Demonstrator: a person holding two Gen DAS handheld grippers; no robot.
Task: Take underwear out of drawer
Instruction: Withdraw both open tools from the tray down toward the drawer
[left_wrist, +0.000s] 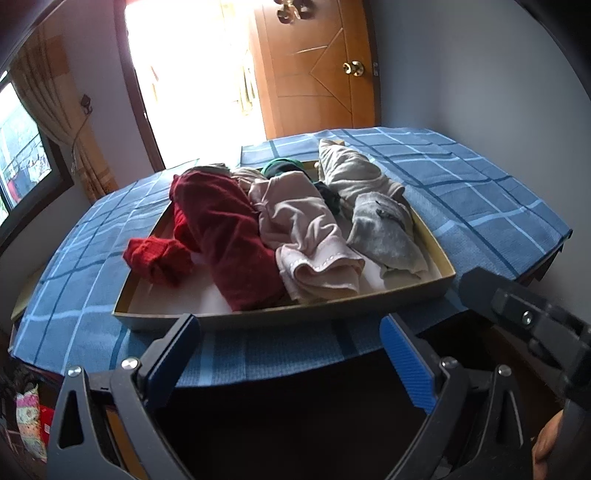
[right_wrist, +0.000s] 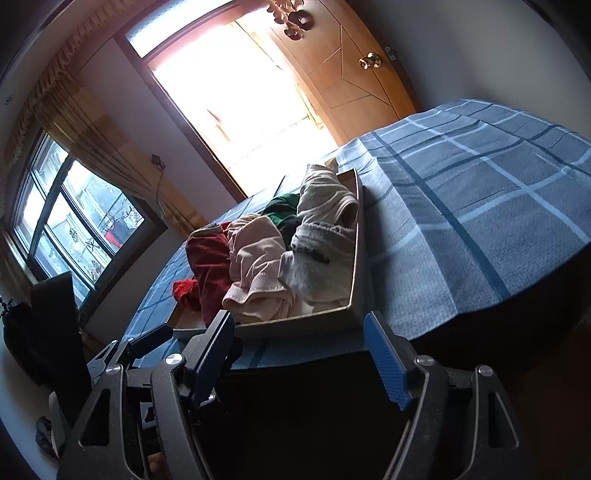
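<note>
No brand, label or writing can be read on anything here. Nearest in each view is that camera's own gripper: the left gripper (left_wrist: 291, 347) stands with its blue-padded jaws wide apart and nothing between them, short of the drawer's near wall and angled down toward it; the right gripper (right_wrist: 299, 343) is likewise spread wide and empty, tilted down at the same near edge, touching nothing. In the left wrist view the right gripper's black body comes in from the lower right corner, with a bit of the person's hand (left_wrist: 546, 446) behind it. Just beyond the fingertips the blue checked cloth (left_wrist: 480, 192) covers a table, and on it sits the shallow drawer (left_wrist: 258, 319), a tray with brownish walls and a pale floor. The underwear lies heaped inside it: a dark red knit piece (left_wrist: 229, 236) at left with one end spilling over the left wall, a pink garment (left_wrist: 306, 236) in the middle, a grey garment (left_wrist: 384, 229) at right, a beige one (left_wrist: 351, 173) behind that, and something dark green (left_wrist: 282, 168) at the back. Farthest off are a bright open doorway, a wooden door (left_wrist: 317, 66) with a brass knob, and a curtained window (right_wrist: 74, 229).
</note>
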